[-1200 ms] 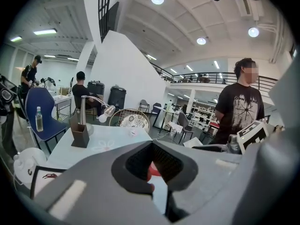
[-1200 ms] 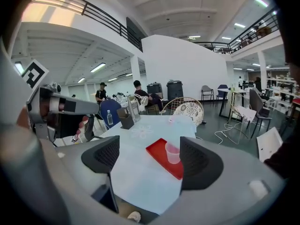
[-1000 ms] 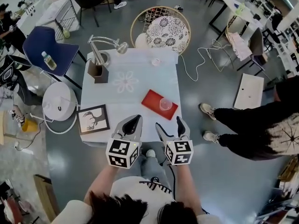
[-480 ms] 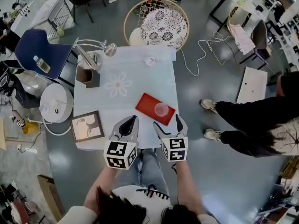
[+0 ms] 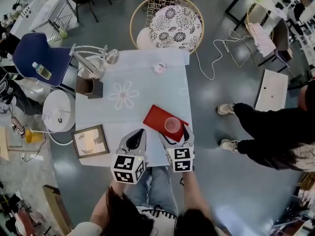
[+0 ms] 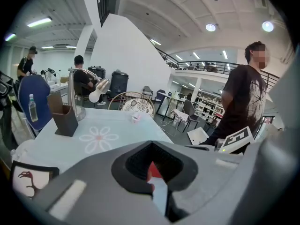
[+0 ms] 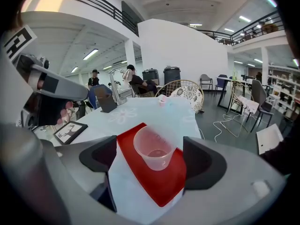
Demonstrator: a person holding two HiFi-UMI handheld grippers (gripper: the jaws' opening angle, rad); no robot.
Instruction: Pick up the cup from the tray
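A clear plastic cup (image 5: 173, 125) stands upright on a red tray (image 5: 156, 117) near the front right of the white table (image 5: 133, 77). My right gripper (image 5: 175, 135) is open, its two jaws either side of the cup's near side without touching it. In the right gripper view the cup (image 7: 153, 147) sits on the tray (image 7: 161, 184) between and just ahead of the right gripper (image 7: 150, 159). My left gripper (image 5: 136, 139) is shut and empty, over the table's front edge left of the tray. Through the left gripper (image 6: 152, 172) a sliver of tray shows.
On the table stand a brown box (image 5: 89, 87), a desk lamp (image 5: 91, 55), a small pink cup (image 5: 159, 67) at the far edge and a framed picture (image 5: 89, 141) at the front left. A wicker chair (image 5: 167, 23), a blue chair (image 5: 34, 53) and a standing person (image 5: 275, 132) surround it.
Both grippers have moved forward over the table's front edge. The right gripper's open jaws have come up to the cup on the tray. The cup and tray have not moved.
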